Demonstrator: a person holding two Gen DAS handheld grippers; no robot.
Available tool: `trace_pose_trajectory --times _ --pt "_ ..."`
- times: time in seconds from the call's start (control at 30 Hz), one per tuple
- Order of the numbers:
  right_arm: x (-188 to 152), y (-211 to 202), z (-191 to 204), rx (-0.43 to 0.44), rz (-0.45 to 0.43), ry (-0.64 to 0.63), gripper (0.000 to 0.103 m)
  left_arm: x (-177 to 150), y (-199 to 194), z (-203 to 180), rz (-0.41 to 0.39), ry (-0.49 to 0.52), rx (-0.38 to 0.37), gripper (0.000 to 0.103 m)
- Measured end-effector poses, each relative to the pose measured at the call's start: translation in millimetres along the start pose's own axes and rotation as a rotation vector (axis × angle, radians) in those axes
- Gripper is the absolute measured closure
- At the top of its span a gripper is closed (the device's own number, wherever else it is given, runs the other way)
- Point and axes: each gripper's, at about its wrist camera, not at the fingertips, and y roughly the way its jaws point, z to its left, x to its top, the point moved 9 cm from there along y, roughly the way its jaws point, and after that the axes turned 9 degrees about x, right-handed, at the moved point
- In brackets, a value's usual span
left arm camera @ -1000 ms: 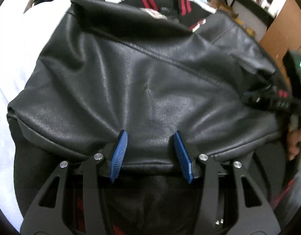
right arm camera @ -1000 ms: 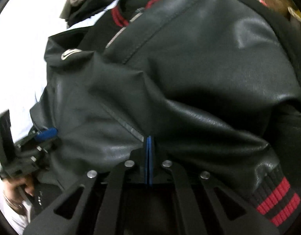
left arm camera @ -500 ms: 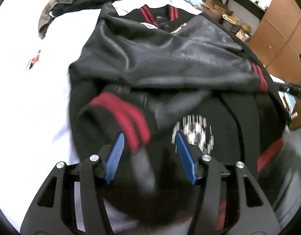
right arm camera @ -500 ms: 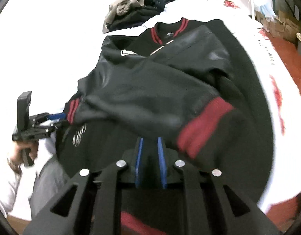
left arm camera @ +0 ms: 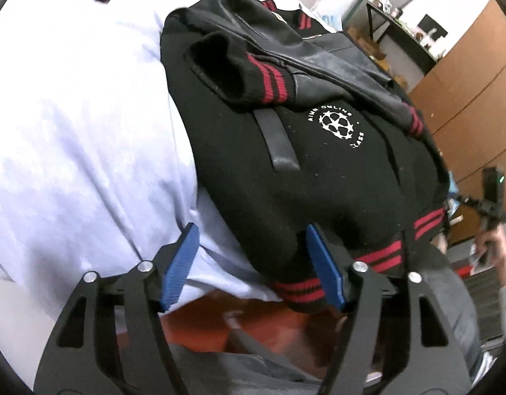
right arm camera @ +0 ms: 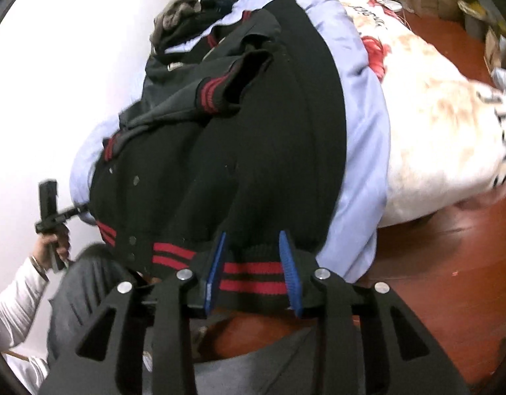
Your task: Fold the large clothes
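Observation:
A black jacket [left arm camera: 318,177] with leather sleeves and red-striped ribbing lies front-up on the pale blue sheet [left arm camera: 88,131]. Both sleeves are folded across its chest, one cuff [left arm camera: 253,79] on top. My left gripper [left arm camera: 251,230] hovers at the jacket's lower left corner. Its jaws are opening, with nothing pressed between the blue pads [left arm camera: 182,263]. My right gripper [right arm camera: 251,238] is at the striped hem [right arm camera: 253,273]. Its jaws are opening too; the hem shows between the pads, which stand apart from it. Each view shows the other gripper off to the side, the right one [left arm camera: 493,197] and the left one [right arm camera: 50,204].
A pile of clothes [right arm camera: 180,13] lies at the far end of the bed. A floral blanket [right arm camera: 434,115] hangs off its right side over the red-brown floor [right arm camera: 434,279]. Wooden cabinets [left arm camera: 467,82] and a desk [left arm camera: 401,33] stand behind. The person's grey trousers [left arm camera: 253,355] are just below the grippers.
Both grippers drew back from the leather sleeves to the jacket's hem. The right one, shut on the sleeve before, let go and opened. The left jaws widened.

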Motion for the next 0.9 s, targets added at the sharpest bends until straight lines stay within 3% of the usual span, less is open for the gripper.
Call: trace_pose_trajectory --times 0.17,0.37,0.47,0.57,0.67,0.73,0.9 --pt "-7.6 11.5 -6.2 0.02 -0.025 0.034 0.066 -1.8 10.9 -16.0 0.004 -0.004 0.005 0.024" --pt "-7.1 18.5 2.1 0.045 -0.022 0.039 0.053 1.5 15.7 -24.3 -0.019 -0.006 0.036 0.022" --pt "-7.6 16.3 30.3 0.155 -0.013 0.003 0.051 -0.7 7.3 -42.9 -0.044 0.019 -0.004 0.022" --pt "-11.4 19.1 39.2 0.129 -0.015 -0.039 0.049 -0.2 -0.6 -51.0 -0.085 0.021 -0.013 0.022" --pt "-12.7 25.0 23.3 0.057 -0.044 -0.013 0.05 2.2 2.3 -48.9 -0.071 -0.02 -0.024 0.022" --pt "-12.5 26.8 12.5 0.033 -0.084 0.031 0.051 -0.4 14.7 -45.3 -0.023 0.001 0.03 0.022" --pt "-7.8 -1.7 13.5 -0.052 -0.241 -0.011 0.052 -0.4 22.7 -45.1 -0.026 -0.009 0.029 0.019"
